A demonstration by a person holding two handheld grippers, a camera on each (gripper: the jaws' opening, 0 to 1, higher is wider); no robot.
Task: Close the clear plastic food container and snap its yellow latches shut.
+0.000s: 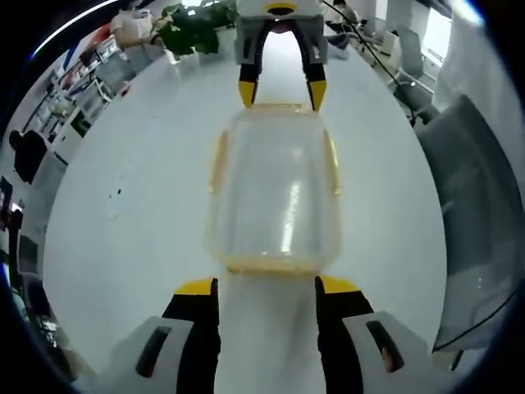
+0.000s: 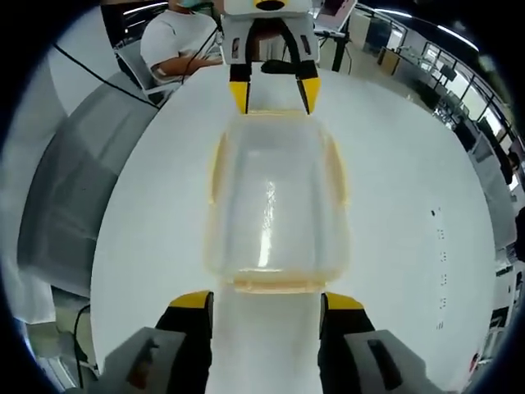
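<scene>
A clear plastic food container (image 1: 275, 193) (image 2: 275, 201) lies on the white table (image 1: 123, 205) with its lid on top. Yellow latches (image 1: 219, 160) (image 2: 217, 168) run along its sides and both ends; I cannot tell whether they are snapped down. My left gripper (image 1: 267, 287) stands open just short of one end, its yellow-tipped jaws apart and holding nothing. My right gripper (image 2: 267, 302) is open at the opposite end, facing the left one. Each shows at the top of the other's view: the right gripper (image 1: 281, 94) and the left gripper (image 2: 273, 94), their tips at the container's end.
A grey chair (image 1: 472, 230) (image 2: 74, 205) stands close to the table's edge. A person in a white shirt (image 2: 176, 41) sits beyond the table. Plants (image 1: 193, 29) and office desks lie further off. Bare table surface (image 2: 410, 213) spreads on both sides of the container.
</scene>
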